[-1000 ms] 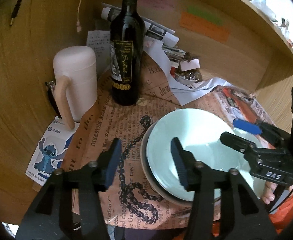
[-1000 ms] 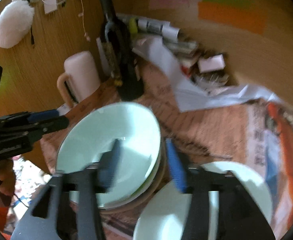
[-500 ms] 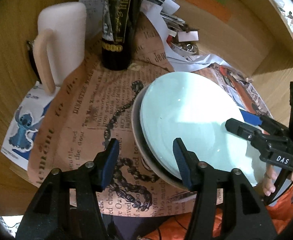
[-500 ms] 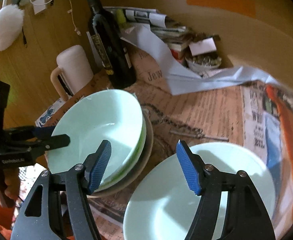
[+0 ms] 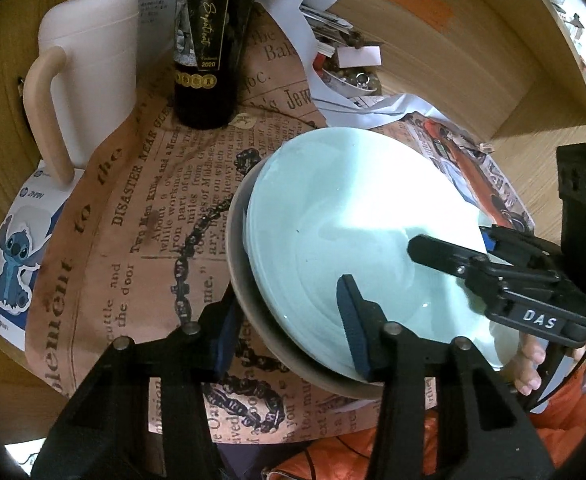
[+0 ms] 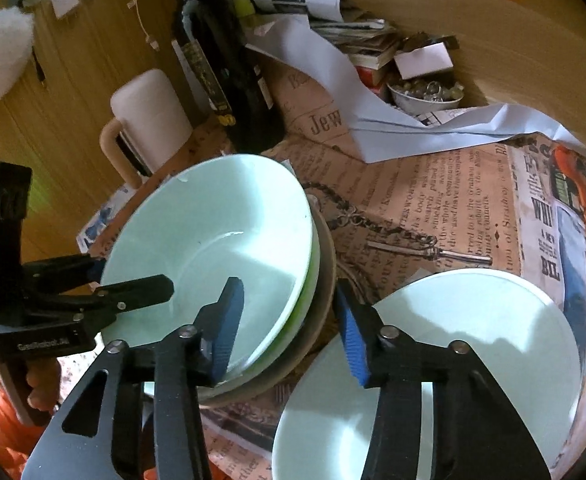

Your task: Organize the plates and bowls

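Left wrist view: left gripper straddling the near-left rim of a stack of bowls, jaws closing, one blue pad outside the brownish bottom bowl, the other inside the pale green top bowl; pads not clearly pressing yet. Stack resting on brown printed newspaper, right of a dark wine bottle and a white mug with a beige handle. Right gripper reaching in over the far-right rim, a hand's fingers visible beneath it. Right wrist view: right gripper astride the stack's near-right rim, jaws closing, left pad inside the top bowl, right pad outside the stacked rims, contact not certain. Separate pale green plate lying just beside the stack, lower right. Left gripper at the stack's left edge, one finger over the rim, one outside. Wine bottle and mug behind the stack, crumpled papers farther back.
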